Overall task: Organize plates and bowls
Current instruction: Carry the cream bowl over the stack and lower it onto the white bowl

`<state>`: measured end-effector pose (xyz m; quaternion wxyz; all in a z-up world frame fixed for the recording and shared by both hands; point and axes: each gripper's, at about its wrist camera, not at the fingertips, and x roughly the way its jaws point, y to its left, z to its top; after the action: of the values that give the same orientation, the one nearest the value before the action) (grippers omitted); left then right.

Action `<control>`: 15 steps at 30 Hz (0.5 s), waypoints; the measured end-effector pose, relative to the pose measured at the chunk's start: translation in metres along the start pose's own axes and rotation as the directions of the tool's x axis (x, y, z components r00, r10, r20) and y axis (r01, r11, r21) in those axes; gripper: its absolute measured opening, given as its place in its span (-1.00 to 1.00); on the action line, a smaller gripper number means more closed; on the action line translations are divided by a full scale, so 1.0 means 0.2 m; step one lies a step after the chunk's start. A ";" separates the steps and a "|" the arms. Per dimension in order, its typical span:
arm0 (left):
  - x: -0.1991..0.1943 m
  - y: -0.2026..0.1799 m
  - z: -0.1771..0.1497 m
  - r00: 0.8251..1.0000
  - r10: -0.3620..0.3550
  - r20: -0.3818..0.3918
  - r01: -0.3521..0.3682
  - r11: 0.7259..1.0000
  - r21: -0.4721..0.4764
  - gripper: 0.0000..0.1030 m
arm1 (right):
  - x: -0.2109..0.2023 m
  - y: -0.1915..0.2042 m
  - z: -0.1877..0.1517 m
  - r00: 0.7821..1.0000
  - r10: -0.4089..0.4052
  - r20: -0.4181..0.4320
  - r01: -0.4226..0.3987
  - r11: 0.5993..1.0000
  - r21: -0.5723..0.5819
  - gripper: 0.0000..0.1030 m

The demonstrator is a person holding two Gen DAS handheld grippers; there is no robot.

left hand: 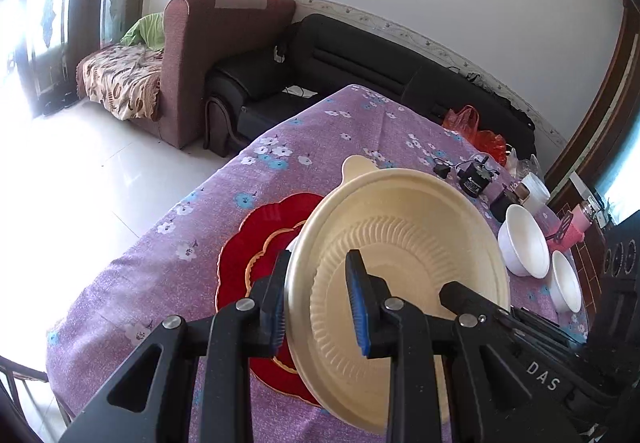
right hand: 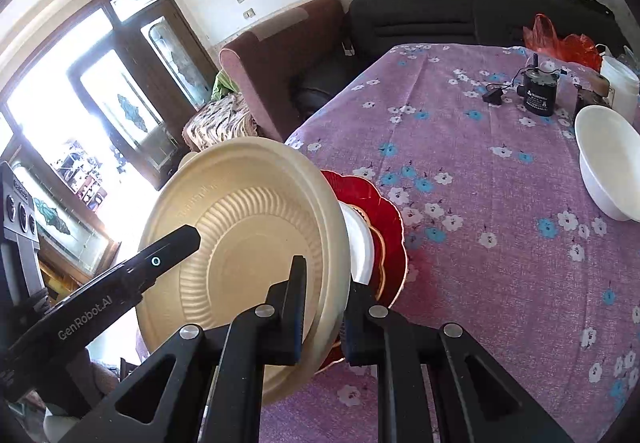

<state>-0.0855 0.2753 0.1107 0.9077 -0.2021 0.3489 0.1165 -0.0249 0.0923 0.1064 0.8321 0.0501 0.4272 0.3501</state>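
Note:
A cream plastic bowl with a ribbed inside is held tilted above the table. My left gripper straddles its near rim, one finger outside and one inside. My right gripper straddles the bowl's rim from the other side. Under the bowl lies a red scalloped plate with a gold-edged centre, and in the right wrist view a white dish rests on the red plate. Two white bowls stand at the right.
The table wears a purple flowered cloth. At its far side are a black motor with a cable, a white jar, a red plastic bag and a pink bottle. Sofas stand beyond the far table edge.

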 end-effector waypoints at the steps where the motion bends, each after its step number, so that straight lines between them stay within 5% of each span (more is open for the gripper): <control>1: 0.02 0.01 0.01 1.000 0.000 -0.007 0.000 1.000 0.004 -0.49 | 0.01 0.02 0.01 1.000 -0.011 0.003 0.011 1.000 -0.002 -0.69; 11: 0.23 0.01 0.00 0.992 0.083 -0.099 -0.078 0.995 0.055 -0.49 | 0.15 0.03 0.06 0.988 -0.146 -0.046 0.146 0.989 -0.018 -0.69; 15: 0.25 0.02 0.00 0.990 0.114 -0.079 -0.109 0.992 0.067 -0.46 | 0.24 0.00 0.04 0.981 -0.175 -0.081 0.173 0.985 -0.027 -0.70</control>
<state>-0.0513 0.2831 0.0756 0.8903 -0.1585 0.4004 0.1478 -0.0006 0.1243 0.0785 0.8416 -0.0102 0.4605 0.2822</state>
